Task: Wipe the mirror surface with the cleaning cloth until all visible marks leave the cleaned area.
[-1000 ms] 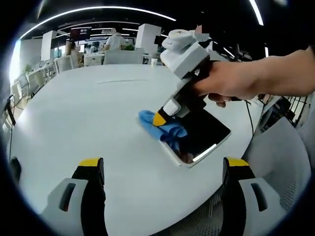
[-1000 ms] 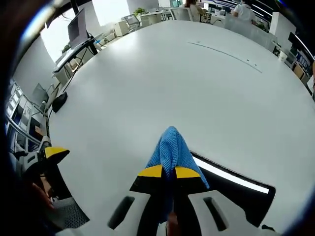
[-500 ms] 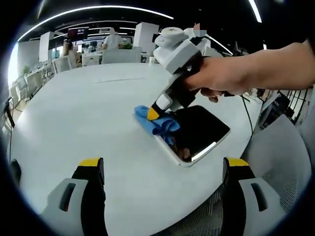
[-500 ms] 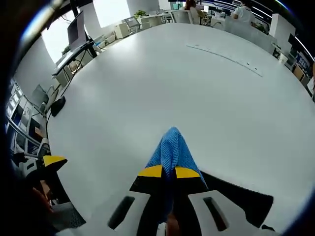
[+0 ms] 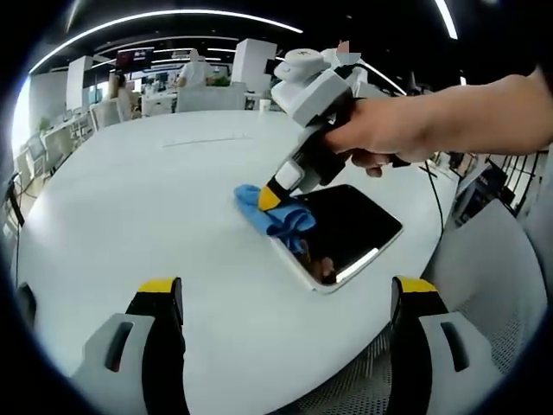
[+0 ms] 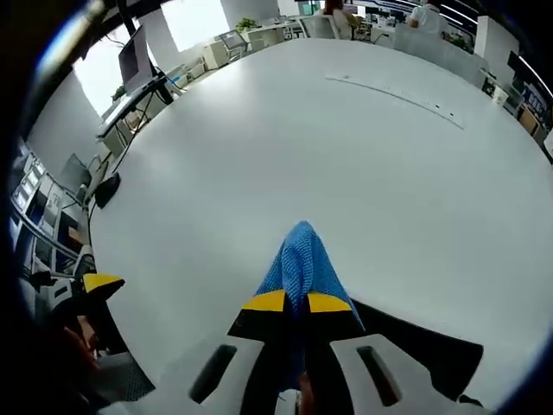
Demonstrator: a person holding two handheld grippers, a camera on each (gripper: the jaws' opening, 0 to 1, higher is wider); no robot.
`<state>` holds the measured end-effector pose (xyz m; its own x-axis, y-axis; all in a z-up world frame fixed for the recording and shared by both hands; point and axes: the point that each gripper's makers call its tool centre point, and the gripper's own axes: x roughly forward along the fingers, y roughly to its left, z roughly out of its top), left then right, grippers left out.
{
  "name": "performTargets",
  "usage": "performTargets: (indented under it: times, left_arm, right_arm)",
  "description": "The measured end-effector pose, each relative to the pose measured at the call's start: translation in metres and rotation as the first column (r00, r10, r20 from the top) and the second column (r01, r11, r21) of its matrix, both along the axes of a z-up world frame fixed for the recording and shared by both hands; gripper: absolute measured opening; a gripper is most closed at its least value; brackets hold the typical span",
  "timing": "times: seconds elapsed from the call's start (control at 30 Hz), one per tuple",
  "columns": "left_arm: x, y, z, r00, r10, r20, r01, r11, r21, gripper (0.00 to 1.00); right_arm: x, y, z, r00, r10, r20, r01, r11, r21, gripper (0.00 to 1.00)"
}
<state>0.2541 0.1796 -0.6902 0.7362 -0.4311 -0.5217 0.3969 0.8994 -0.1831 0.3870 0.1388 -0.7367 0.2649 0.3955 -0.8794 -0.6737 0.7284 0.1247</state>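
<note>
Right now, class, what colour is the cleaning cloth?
Blue; the cloth shows best in the right gripper view.

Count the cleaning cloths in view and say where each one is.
1. The blue cleaning cloth is clamped in the right tongs, pressed on the near-left end of the mirror lying on the white table. None seems hidden.

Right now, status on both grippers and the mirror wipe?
Right gripper shut on the blue cloth, pressing it at the mirror's far corner. Left gripper open, holding nothing, above the white table. Nothing in the way.
</note>
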Motion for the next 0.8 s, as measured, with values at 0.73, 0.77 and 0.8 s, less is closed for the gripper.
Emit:
performTargets:
  times: [0.73, 0.77, 0.8]
  left_arm:
    - [0.0, -0.001, -0.002, 1.0, -0.012, -0.004, 0.012, 1.0, 0.015, 0.99]
    - [0.0, -0.001, -0.002, 1.0, -0.012, -0.004, 0.012, 1.0, 0.016, 0.99]
    - [0.0, -0.001, -0.002, 1.0, -0.012, -0.004, 0.012, 1.0, 0.017, 0.99]
  right_arm:
    - [0.006, -0.028, -0.001, 1.0, -0.004, 0.009, 0.004, 1.0, -0.007, 0.01]
    - [0.006, -0.029, -0.001, 1.0, -0.003, 0.011, 0.003, 1.0, -0.009, 0.01]
    - [0.006, -0.03, -0.001, 1.0, -0.002, 0.013, 0.002, 1.0, -0.011, 0.01]
